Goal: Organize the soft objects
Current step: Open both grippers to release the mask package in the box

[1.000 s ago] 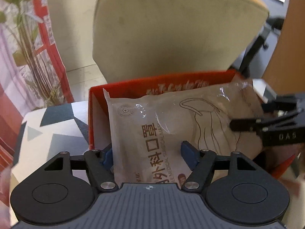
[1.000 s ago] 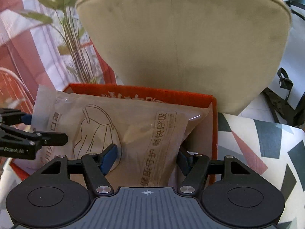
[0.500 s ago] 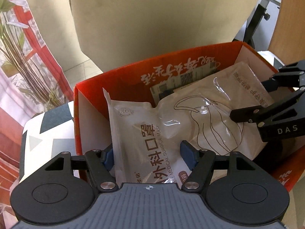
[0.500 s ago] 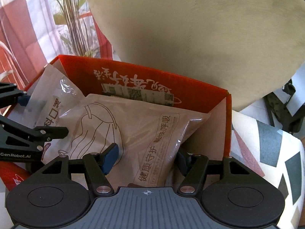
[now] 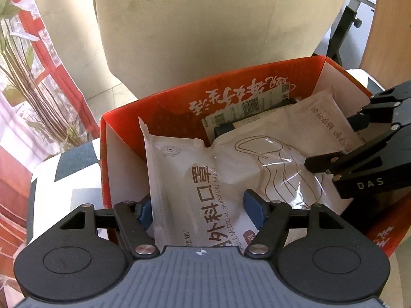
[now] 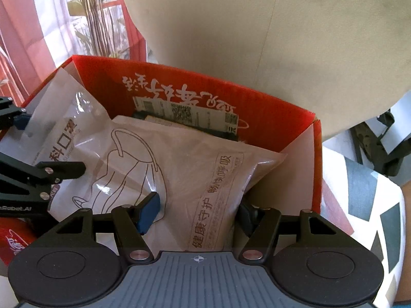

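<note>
L gripper point(image 5: 200, 209) & R gripper point(image 6: 197, 210) each clamp the surgical mask pack point(image 5: 226, 179) between fingers, over red carton point(image 5: 167, 105).

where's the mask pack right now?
In both wrist views the mask pack sits partly inside the red box, held at one end by the left gripper and at the other by the right gripper, above a labelled item.

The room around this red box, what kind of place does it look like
Probably a home living room or a small office corner, though I can't be sure. The red box stands on a surface with a geometric-patterned cloth, a beige upholstered chair back rises behind it, and plant stems stand by a window.
</note>
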